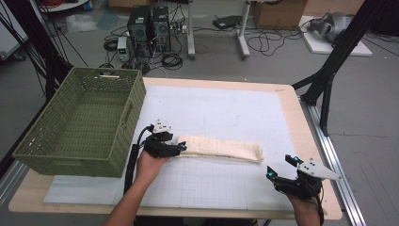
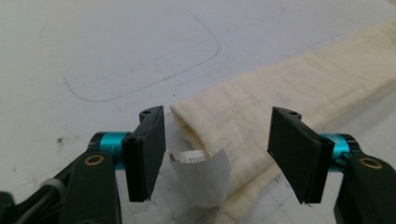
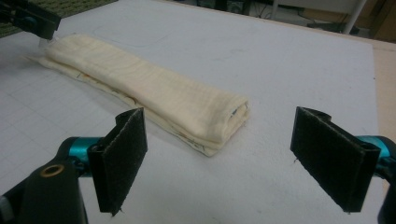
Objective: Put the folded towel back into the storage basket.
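While the left gripper point(image 1: 181, 147) gapes wide around the folded cloth point(image 1: 221, 149) end (label point(image 2: 201, 175) between) to grab | right gripper point(image 1: 282, 167) at 4 o'clock, wide, empty.

Folded cream cloth point(image 1: 221, 149) — lying flat on my white mat.

I see it folded into a long narrow strip of several layers, running left to right across the mat's near half. A white care label point(image 2: 201, 175) curls up from its left end — its right end shows stacked folds.
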Tool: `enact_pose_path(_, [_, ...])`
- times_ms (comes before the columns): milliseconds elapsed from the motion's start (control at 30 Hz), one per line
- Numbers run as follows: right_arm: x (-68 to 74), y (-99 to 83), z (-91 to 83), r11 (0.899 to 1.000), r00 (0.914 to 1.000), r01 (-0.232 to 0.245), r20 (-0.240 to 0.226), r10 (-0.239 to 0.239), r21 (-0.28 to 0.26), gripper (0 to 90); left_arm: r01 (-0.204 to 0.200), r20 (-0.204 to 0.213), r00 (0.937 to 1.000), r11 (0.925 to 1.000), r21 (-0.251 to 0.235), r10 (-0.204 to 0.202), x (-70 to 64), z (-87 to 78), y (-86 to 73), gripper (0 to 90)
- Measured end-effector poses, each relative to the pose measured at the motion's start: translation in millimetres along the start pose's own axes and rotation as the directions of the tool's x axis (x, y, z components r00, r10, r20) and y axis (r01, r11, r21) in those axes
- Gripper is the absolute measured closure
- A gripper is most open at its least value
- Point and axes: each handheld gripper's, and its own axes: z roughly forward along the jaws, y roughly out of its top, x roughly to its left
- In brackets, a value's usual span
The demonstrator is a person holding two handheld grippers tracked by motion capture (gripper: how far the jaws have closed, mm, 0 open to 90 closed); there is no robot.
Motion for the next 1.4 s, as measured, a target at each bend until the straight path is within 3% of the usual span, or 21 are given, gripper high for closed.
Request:
enact_pose_path(100, [-0.1, -0.3, -0.3, 1.000, 1.0000, -0.003, 0.000, 0.003, 0.004, 17.3, -0.002, -0.012, 0.9999, 0.9998, 0.019, 0.002, 0.5, 2.1, -0.8, 38.9])
enact_pose_path(233, [-0.1, -0.3, -0.5, 1.000, 1.0000, -0.007, -0.001, 0.007, 0.003, 17.3, -0.031, -0.048, 0.9982, 0.9967, 0.075, 0.035, -0.6, 5.5, -3.2, 40.0])
enact_pose_path(367, [-0.2, -0.5, -0.5, 1.000, 1.0000, -0.006, -0.001, 0.006, 0.003, 17.3, -0.014, -0.066, 0.9977, 0.9978, 0.065, 0.018, -1.8, 6.7, -11.5, 44.6])
enact_pose_path(433, [-0.3, -0.6, -0.4, 1.000, 1.0000, -0.003, -0.001, 0.003, 0.005, 17.3, -0.046, -0.055, 0.9971, 0.9919, 0.118, 0.053, -2.5, 10.5, -15.6, 45.1])
enact_pose_path(567, [0.0, -0.4, 0.1, 1.000, 1.0000, 0.001, 0.000, -0.001, 0.004, 17.3, -0.073, -0.044, 0.9960, 0.9909, 0.113, 0.078, -6.7, 12.1, -17.6, 55.5])
enact_pose_path(700, [0.3, -0.5, 0.1, 1.000, 1.0000, 0.001, -0.003, -0.001, 0.009, 17.3, -0.074, -0.029, 0.9965, 0.9912, 0.110, 0.078, -7.6, 12.9, -18.0, 60.6])
enact_pose_path(800, [0.3, -0.6, 0.2, 1.000, 1.0000, 0.002, -0.003, -0.002, 0.008, 17.3, -0.102, 0.006, 0.9948, 0.9888, 0.110, 0.102, -9.5, 12.9, -18.4, 73.7])
enact_pose_path(867, [0.9, -0.5, 0.3, 1.000, 1.0000, -0.002, -0.004, 0.002, 0.010, 17.3, -0.101, 0.010, 0.9949, 0.9903, 0.095, 0.101, -10.5, 13.1, -19.8, 78.3])
enact_pose_path(967, [1.6, -0.2, 0.5, 1.000, 1.0000, 0.000, -0.004, 0.000, 0.005, 17.3, -0.064, 0.024, 0.9977, 0.9963, 0.058, 0.063, -7.2, 11.6, -25.4, 81.8])
enact_pose_path(1100, [1.2, 0.2, 0.2, 1.000, 1.0000, -0.003, 0.005, 0.003, -0.003, 17.2, -0.080, 0.005, 0.9968, 0.9958, 0.044, 0.080, -10.1, 9.0, -27.3, 83.7])
enact_pose_path(1167, [-0.3, 0.6, 2.2, 1.000, 0.9994, -0.023, 0.027, 0.023, -0.003, 17.1, -0.068, 0.005, 0.9977, 0.9973, 0.028, 0.068, -10.1, 7.4, -28.4, 83.9])
enact_pose_path(1400, [-3.7, -0.5, 12.8, 0.997, 0.9977, -0.061, 0.033, 0.060, 0.038, 15.9, -0.034, 0.048, 0.9982, 0.9984, -0.045, 0.036, -10.4, -6.2, -37.5, 84.0])
